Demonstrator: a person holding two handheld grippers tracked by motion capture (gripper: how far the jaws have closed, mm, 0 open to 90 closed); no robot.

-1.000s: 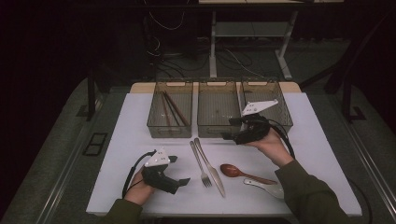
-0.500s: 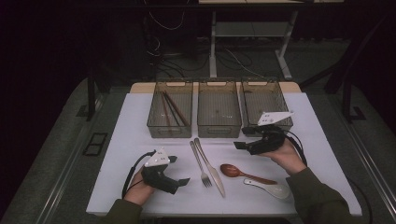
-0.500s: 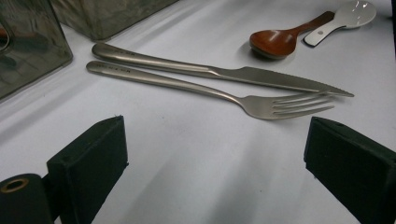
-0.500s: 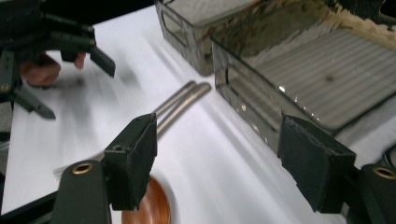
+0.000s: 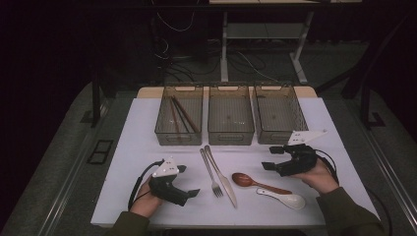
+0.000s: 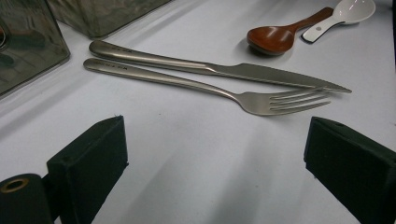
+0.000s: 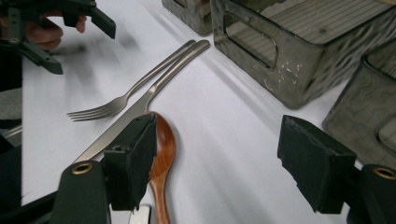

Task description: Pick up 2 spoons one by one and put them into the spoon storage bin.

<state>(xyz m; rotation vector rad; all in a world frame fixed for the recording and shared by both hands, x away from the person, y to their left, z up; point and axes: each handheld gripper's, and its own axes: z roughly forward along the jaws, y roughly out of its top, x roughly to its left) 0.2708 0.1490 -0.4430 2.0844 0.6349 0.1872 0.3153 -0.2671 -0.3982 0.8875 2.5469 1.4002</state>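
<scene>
A metal fork and knife lie side by side at the table's middle. To their right are a brown wooden spoon and a white ceramic spoon. My right gripper hovers just above the wooden spoon's bowl, open and pointing left. In the right gripper view nothing is between its jaws, and the wooden spoon runs beside its left jaw. My left gripper rests open on the table left of the fork. In the left gripper view the fork lies ahead of the jaws.
Three clear bins stand in a row at the back: the left bin holds chopsticks, and the middle bin and right bin look bare. The white table has free room at the left and in front of the bins.
My right gripper has come away from the right bin, moving right and toward the near edge, and lower over the table. The left gripper has not moved.
</scene>
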